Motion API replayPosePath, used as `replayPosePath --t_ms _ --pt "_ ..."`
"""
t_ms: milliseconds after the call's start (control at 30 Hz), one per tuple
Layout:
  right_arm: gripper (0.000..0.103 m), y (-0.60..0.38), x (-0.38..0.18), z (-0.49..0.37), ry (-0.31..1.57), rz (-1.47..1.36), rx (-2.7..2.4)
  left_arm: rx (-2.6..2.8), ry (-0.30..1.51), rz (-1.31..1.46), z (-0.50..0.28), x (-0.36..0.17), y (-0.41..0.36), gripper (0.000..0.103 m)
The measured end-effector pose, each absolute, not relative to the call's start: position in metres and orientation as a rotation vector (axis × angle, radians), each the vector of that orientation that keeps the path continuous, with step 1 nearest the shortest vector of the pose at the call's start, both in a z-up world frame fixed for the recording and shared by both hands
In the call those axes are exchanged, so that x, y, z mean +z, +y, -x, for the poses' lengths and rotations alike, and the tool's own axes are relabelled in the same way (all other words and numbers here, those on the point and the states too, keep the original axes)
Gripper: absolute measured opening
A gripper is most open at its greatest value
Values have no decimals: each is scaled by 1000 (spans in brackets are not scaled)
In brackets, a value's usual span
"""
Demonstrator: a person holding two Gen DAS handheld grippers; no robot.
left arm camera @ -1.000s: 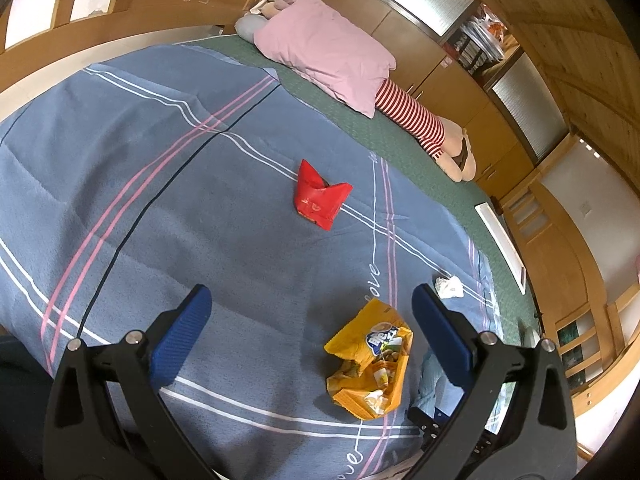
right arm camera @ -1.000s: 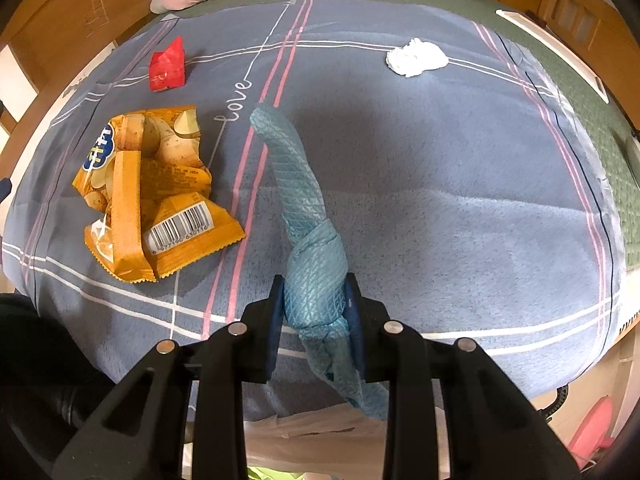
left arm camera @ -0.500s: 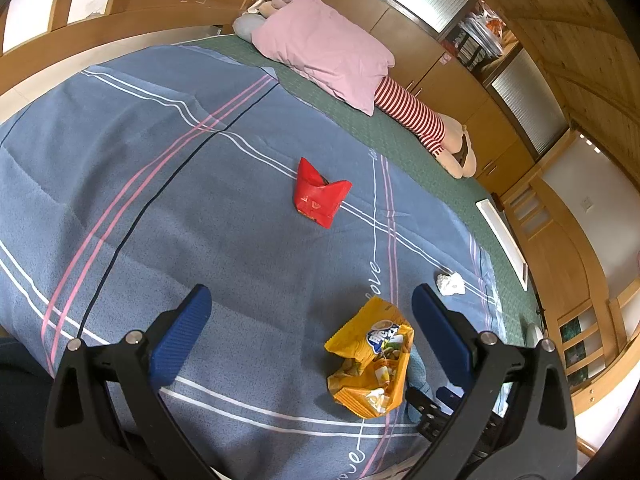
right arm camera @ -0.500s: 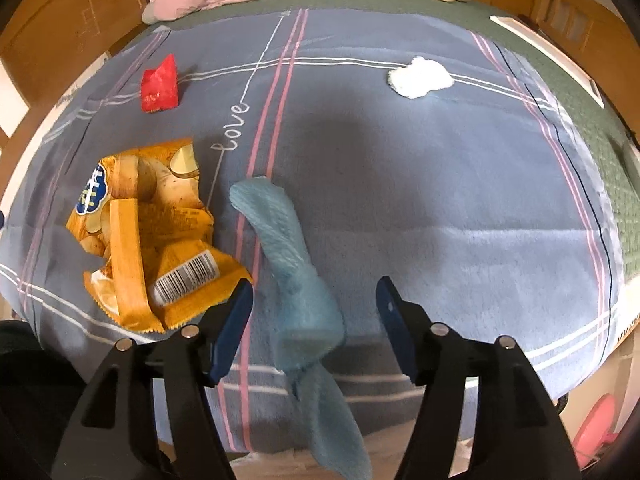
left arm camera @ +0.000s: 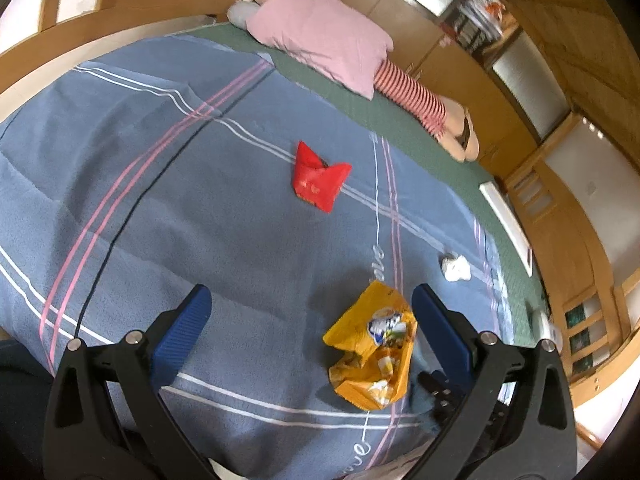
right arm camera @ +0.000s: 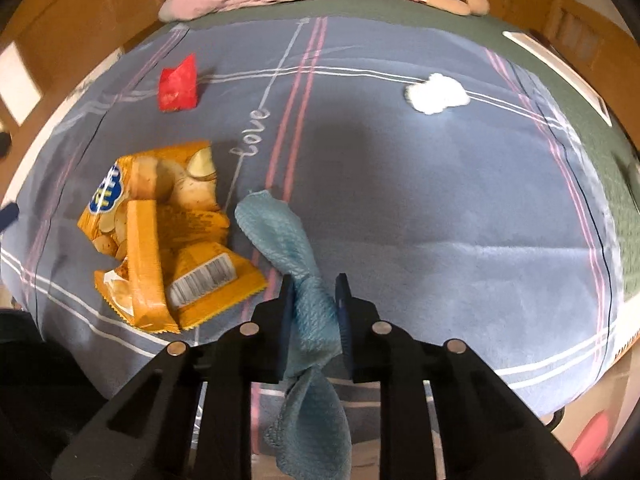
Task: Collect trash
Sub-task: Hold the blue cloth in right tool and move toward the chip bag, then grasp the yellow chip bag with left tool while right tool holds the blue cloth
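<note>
Left wrist view: left gripper (left arm camera: 308, 316) fingers released, empty; red wrapper (left arm camera: 319, 181) at 12 o'clock, yellow chip bag (left arm camera: 372, 350) at 4 on the bed (left arm camera: 120, 184).
Right wrist view: right gripper (right arm camera: 314, 300) fingers closing on the blue cloth (right arm camera: 296, 252); white tissue (right arm camera: 436, 93) at 1 o'clock. All trash uncollected.

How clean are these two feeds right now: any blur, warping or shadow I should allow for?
Left wrist: strong fisheye bend, wardrobe edge smeared, red wrapper sharp. Right wrist: blanket lines bowed, white tissue soft, a broad dim shadow mid-blanket.
</note>
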State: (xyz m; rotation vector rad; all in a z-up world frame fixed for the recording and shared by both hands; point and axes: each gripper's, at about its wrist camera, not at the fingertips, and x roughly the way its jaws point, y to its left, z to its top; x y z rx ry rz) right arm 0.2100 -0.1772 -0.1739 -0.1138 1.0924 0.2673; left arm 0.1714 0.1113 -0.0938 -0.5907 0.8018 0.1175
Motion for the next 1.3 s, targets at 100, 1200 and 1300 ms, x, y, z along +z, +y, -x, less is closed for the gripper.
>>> replayPosePath --t_ms 100,1200,1300 --pt "22 -186 -171 -207 1083 84 253 100 837 535 -175 -96 102 100" --pt "22 -223 -173 -198 1098 -35 196 -145 1274 441 -218 -175 28 100" --pt "22 -211 -173 -198 1099 -28 215 -133 1244 379 -215 -172 28 83"
